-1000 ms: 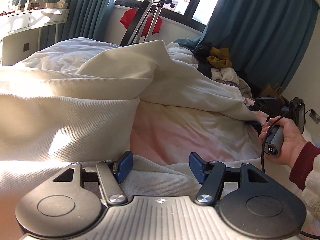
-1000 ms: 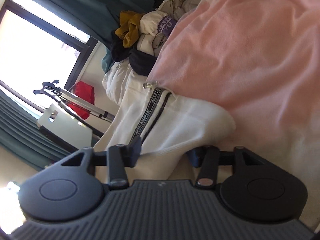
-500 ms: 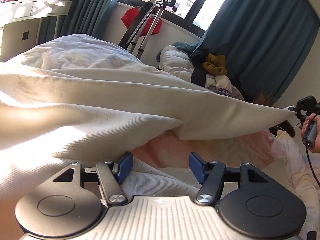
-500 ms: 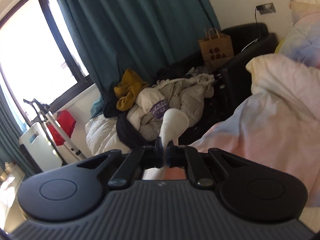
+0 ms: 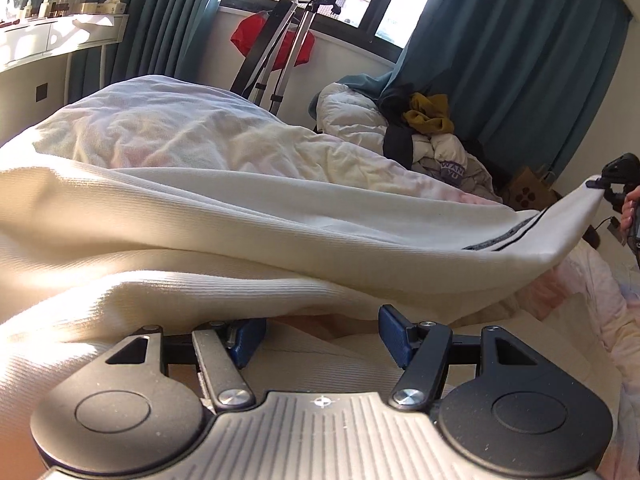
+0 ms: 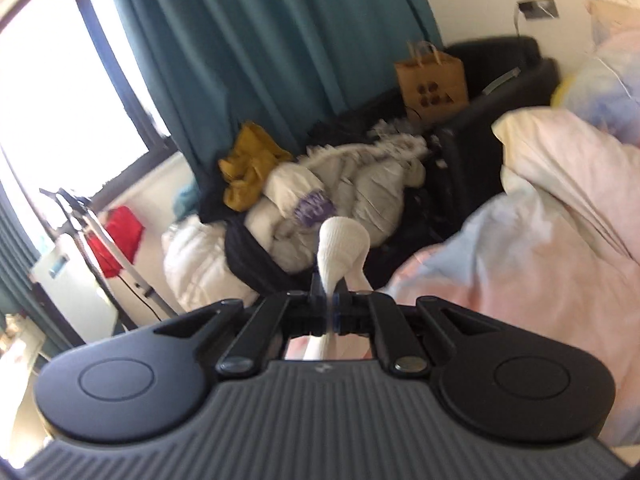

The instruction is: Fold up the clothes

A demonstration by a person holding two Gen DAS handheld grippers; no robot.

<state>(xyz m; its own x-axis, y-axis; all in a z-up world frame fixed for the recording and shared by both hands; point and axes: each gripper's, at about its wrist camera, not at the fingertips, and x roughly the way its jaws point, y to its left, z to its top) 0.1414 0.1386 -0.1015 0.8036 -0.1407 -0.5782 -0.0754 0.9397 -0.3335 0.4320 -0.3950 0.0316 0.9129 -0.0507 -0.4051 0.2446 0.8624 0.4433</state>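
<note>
A cream-white ribbed garment (image 5: 240,216) with a black stripe near one corner is stretched across the bed. My right gripper (image 6: 330,304) is shut on that corner (image 6: 342,244), which pokes up past the pads. In the left wrist view this right gripper (image 5: 606,186) holds the corner up at the far right, with a hand (image 5: 632,208) behind it. My left gripper (image 5: 324,334) sits low on the near part of the garment. Its blue pads (image 5: 394,332) stand wide apart, and cloth lies loose between them and drapes over the left pad.
A pink and pale duvet (image 6: 540,248) covers the bed. Beyond the bed's far side a pile of clothes (image 6: 320,200) lies on a black armchair, with a brown paper bag (image 6: 432,80) on it. A folded metal stand (image 5: 276,52) leans under the window. A white desk (image 5: 60,36) stands at left.
The right gripper shut on the garment's corner, rolled upright and lifted it up and away, pulling the cloth taut over the bed. The left gripper kept still.
</note>
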